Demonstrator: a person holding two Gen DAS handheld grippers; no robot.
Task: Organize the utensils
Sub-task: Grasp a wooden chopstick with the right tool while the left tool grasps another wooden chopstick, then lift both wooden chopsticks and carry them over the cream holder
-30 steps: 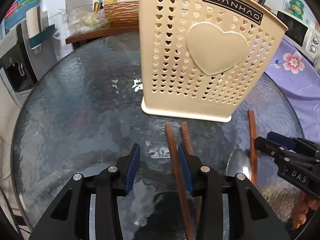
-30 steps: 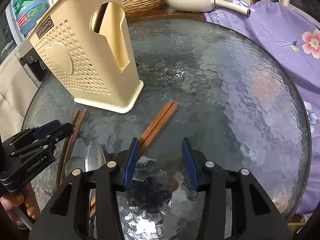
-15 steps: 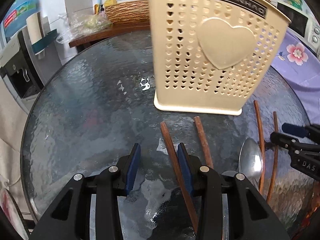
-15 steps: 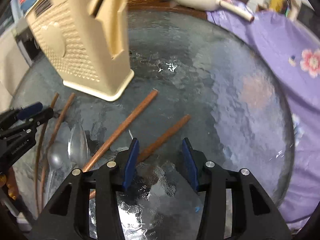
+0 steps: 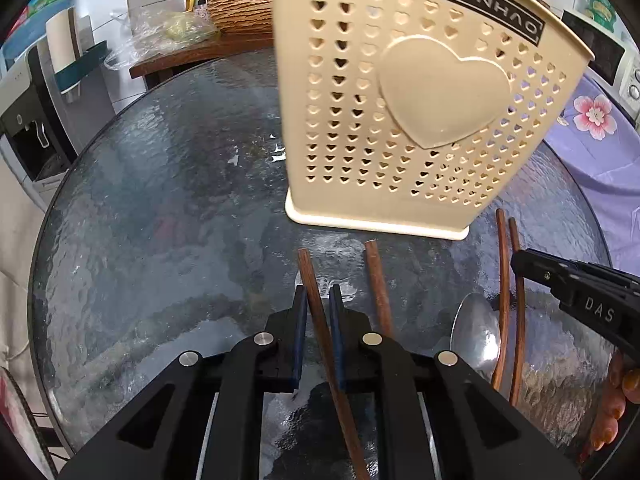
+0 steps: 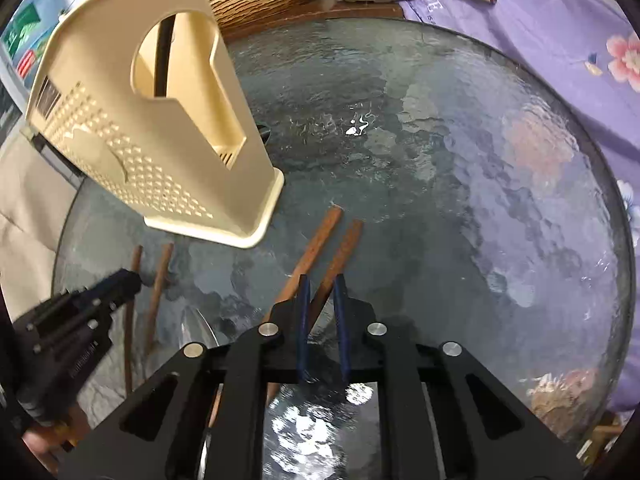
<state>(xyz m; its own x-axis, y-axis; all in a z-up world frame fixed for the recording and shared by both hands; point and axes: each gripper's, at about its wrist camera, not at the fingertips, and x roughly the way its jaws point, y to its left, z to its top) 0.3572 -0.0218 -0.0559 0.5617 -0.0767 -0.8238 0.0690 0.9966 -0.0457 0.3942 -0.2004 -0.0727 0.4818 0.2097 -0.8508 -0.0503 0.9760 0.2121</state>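
A: What has the left gripper [image 5: 318,300] got?

B: Its blue pads are closed on one dark wooden chopstick [image 5: 310,280], which runs toward 12 o'clock, its tip short of the holder's base. A second chopstick [image 5: 378,280] lies loose on the tabletop [image 5: 160,200] just at 3 o'clock of it.

A: And the right gripper [image 6: 322,292]?

B: Nearly together around a chopstick [image 6: 340,252] pointing to 1 o'clock; its partner [image 6: 316,240] lies beside it at 10 o'clock. I cannot tell whether the pads actually press the stick.

A: What stands in the way?

B: The cream perforated utensil holder [image 5: 420,120] stands upright at 12 o'clock of the left gripper, close ahead. At 3 o'clock lie a metal spoon [image 5: 476,332] and two thin brown chopsticks [image 5: 508,280]. A purple floral cloth [image 6: 560,40] covers the 1 to 3 o'clock edge in the right wrist view.
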